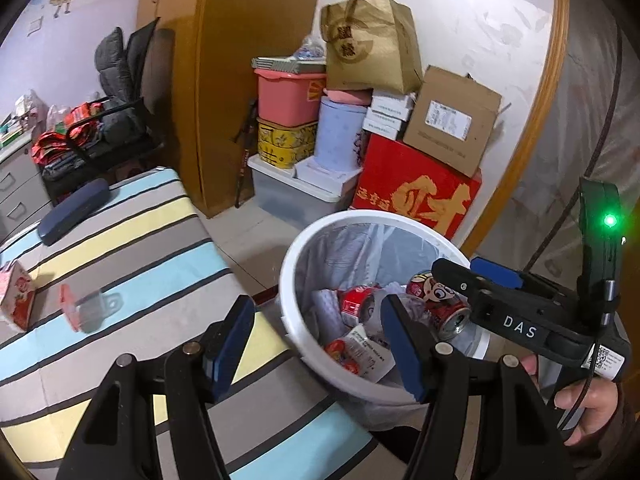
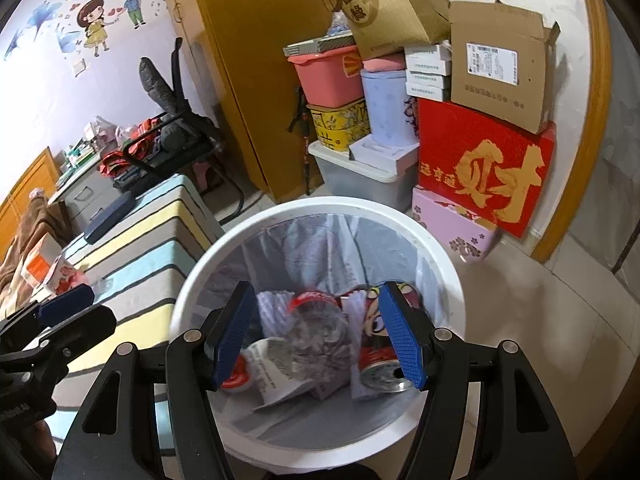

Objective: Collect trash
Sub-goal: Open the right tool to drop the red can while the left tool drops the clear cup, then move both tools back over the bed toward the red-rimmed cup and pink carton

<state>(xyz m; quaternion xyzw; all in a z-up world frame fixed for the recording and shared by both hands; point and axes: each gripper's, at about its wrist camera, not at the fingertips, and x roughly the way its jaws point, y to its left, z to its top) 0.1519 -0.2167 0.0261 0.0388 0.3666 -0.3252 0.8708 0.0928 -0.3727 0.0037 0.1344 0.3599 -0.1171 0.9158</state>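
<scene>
A white trash bin [image 1: 292, 264] with a clear liner stands beside a striped bed [image 1: 132, 240]. It holds a red cartoon can [image 1: 438, 300], a second red can [image 1: 354, 304], crumpled paper and wrappers. My left gripper [image 1: 320, 344] is open and empty, over the bed edge and the bin's near rim. My right gripper [image 2: 318, 336] is open and empty, directly above the bin [image 2: 192, 300], with the can [image 2: 380, 364] and wrappers [image 2: 280, 364] below it. The right gripper also shows in the left wrist view [image 1: 476, 276]. On the bed lie a small pink carton [image 1: 16, 300] and a pink-and-clear packet [image 1: 84, 308].
A dark blue case [image 1: 74, 210] lies on the bed. Stacked boxes, a red carton [image 1: 416, 196], a pink tub [image 1: 290, 96] and a paper bag [image 1: 368, 44] stand against the wall behind the bin. A chair with clothes [image 1: 116, 120] stands at the left.
</scene>
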